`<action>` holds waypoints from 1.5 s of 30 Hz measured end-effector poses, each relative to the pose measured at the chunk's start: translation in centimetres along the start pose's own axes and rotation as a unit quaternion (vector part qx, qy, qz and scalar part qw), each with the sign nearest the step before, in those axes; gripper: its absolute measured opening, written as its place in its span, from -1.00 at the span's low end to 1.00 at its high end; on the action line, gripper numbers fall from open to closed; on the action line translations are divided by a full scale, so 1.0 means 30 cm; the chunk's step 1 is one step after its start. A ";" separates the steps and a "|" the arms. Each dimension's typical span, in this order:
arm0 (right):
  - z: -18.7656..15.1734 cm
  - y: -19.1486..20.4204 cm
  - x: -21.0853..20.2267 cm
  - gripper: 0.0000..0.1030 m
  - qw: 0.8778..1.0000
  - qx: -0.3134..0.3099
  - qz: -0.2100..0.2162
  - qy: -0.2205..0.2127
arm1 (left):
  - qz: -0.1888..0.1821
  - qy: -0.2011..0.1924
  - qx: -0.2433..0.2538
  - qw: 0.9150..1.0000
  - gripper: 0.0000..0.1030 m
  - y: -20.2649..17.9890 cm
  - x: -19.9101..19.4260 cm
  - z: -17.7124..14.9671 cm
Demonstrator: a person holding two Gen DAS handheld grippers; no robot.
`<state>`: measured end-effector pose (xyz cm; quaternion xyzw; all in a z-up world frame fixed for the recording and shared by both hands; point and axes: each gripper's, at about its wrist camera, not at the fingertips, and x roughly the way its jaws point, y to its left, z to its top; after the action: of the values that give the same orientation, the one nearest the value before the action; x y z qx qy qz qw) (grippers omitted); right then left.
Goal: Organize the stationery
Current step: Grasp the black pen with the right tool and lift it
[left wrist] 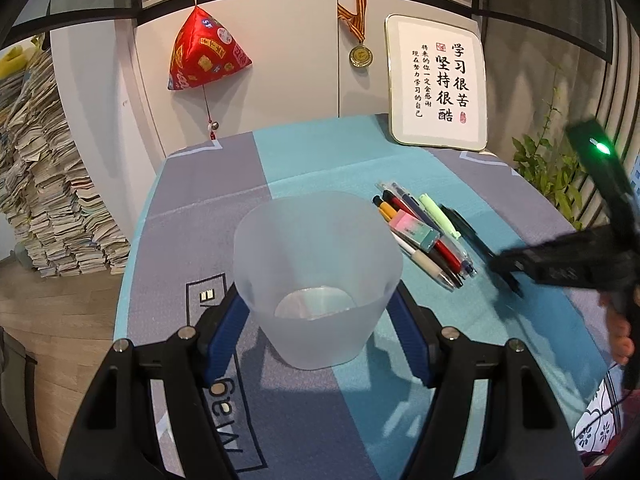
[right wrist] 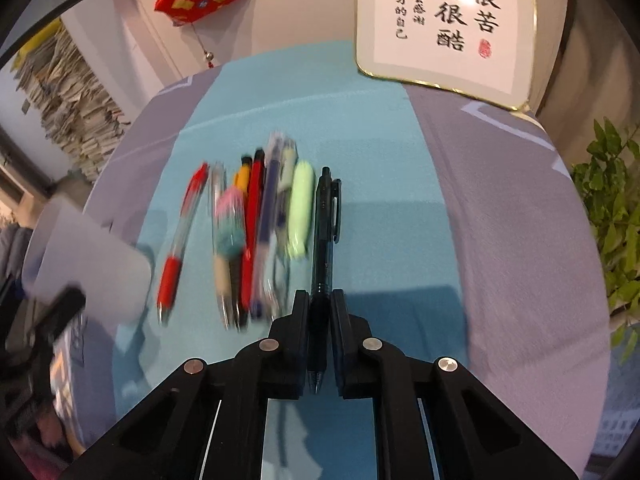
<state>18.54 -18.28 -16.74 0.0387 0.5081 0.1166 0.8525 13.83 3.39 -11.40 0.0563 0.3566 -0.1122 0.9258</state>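
A frosted, see-through plastic cup [left wrist: 318,276] stands upright on the cloth, open at the top and wider at the rim than at the base, with a blue pad pressed against each side. Just to its right lies a bundle of pens [left wrist: 424,230] side by side, their tips toward the near edge: red, dark blue, orange, cream-gripped and a pale green one among them. A pink-and-teal eraser [left wrist: 414,231] rests across the top of the bundle. A black pen [right wrist: 322,236] with a pocket clip lies at the right edge of the group, its tip end pinched between two black fingers.
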 end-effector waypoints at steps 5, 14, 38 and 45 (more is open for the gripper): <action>-0.106 -0.030 -0.060 -0.78 1.000 -0.013 -0.019 0.021 | -0.004 -0.002 -0.001 1.000 0.33 0.002 -0.010 -0.009; -0.037 -0.050 -0.087 -0.20 1.000 0.004 -0.029 -0.010 | -0.010 -0.003 -0.001 1.000 0.34 0.010 -0.017 -0.013; 0.062 0.005 -0.153 -0.68 0.999 0.008 -0.010 -0.042 | -0.019 -0.014 -0.003 1.000 0.33 0.002 -0.035 -0.028; 0.088 0.173 -0.392 -0.68 0.990 -0.044 0.054 -0.127 | -0.017 -0.027 0.009 0.999 0.33 -0.008 -0.035 -0.037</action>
<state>14.66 -15.91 -4.42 0.0434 0.3878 0.1788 0.9032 12.29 3.56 -11.52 0.0555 0.3317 -0.1328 0.9324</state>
